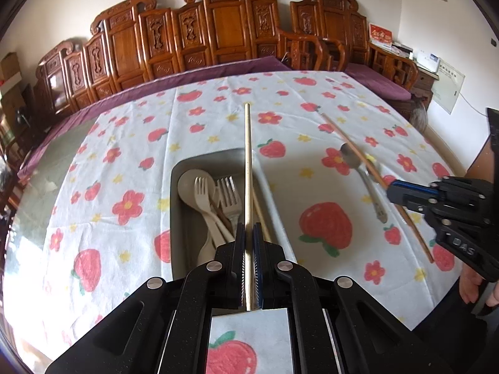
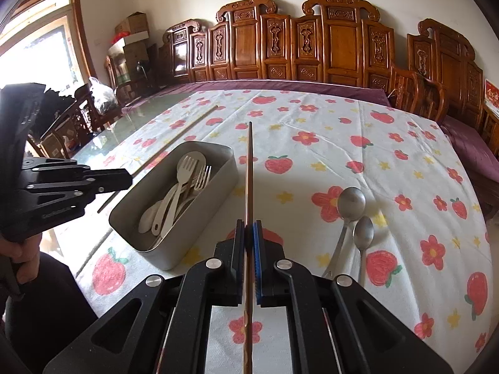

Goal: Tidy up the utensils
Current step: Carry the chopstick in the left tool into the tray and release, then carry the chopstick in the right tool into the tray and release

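1. Grey utensil box [image 2: 174, 237] sits on the fruit-print tablecloth [image 2: 312, 155], holding cream plastic forks [image 2: 187, 163] and spoons.
2. Left gripper [image 1: 249, 249] is clamped on a pale chopstick [image 1: 248, 155] above the box.
3. Right gripper [image 2: 249, 249] is clamped on a brown chopstick [image 2: 249, 162], just right of the box.
4. Two metal spoons [image 2: 351, 201] lie outside.
5. Judged step: depositing chopsticks. Next: lower each lengthwise into the box, then release.

A home's living or dining room: carved wooden benches [image 2: 340, 50] with purple cushions [image 1: 377, 82] line the wall beyond the table's far edge, a strawberry-print tablecloth [image 2: 358, 155] covers the table, and cardboard boxes [image 2: 132, 25] are stacked beside a window [image 2: 37, 43].
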Available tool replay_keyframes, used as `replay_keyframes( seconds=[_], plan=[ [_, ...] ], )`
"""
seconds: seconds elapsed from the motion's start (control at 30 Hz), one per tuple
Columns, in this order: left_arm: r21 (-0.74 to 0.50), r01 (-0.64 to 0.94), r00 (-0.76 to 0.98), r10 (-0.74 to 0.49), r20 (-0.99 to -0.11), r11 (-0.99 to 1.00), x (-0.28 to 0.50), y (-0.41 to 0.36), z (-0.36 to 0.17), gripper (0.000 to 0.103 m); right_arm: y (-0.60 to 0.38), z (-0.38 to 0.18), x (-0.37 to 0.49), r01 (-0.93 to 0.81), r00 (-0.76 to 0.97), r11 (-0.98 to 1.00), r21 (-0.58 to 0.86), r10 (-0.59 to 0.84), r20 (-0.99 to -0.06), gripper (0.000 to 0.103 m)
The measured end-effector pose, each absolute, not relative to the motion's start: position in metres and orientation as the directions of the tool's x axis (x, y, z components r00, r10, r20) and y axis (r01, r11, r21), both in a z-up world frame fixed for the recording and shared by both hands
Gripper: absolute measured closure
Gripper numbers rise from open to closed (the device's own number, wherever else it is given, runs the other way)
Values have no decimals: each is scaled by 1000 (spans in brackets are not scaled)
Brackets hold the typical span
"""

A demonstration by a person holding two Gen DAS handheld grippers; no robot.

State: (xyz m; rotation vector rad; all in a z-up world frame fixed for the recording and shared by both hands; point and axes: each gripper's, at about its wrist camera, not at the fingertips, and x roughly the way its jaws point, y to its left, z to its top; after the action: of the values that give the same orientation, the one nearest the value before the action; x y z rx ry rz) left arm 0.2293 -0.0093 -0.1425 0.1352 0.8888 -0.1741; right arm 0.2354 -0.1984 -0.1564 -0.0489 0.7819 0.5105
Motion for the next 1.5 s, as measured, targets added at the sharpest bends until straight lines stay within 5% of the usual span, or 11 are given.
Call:
replay_keyframes(
  seconds=[0.83, 0.97, 1.33, 1.4, 1.5],
  plan=[
    [-24, 203, 530, -131, -838, 979, 248, 14, -193, 97, -184, -179, 239, -468, 540, 873, 135, 404, -738, 97],
    [-10, 189, 586, -121, -801, 982, 243, 22, -178, 81, -173, -180, 240, -486, 518, 861, 151, 423, -744, 97],
    [-13, 121, 650, -90, -755, 993, 239, 61, -162, 64, -133, -174, 248, -499, 464, 827, 258, 507, -727, 97],
    [-23, 104, 649, -86, -756, 994, 239, 67, -162, 44, -125, -170, 251, -501, 461, 823, 266, 515, -722, 97],
    [-20, 82, 671, -70, -738, 996, 237, 76, -157, 34, -112, -166, 257, -505, 458, 819, 273, 522, -719, 97]
  ],
)
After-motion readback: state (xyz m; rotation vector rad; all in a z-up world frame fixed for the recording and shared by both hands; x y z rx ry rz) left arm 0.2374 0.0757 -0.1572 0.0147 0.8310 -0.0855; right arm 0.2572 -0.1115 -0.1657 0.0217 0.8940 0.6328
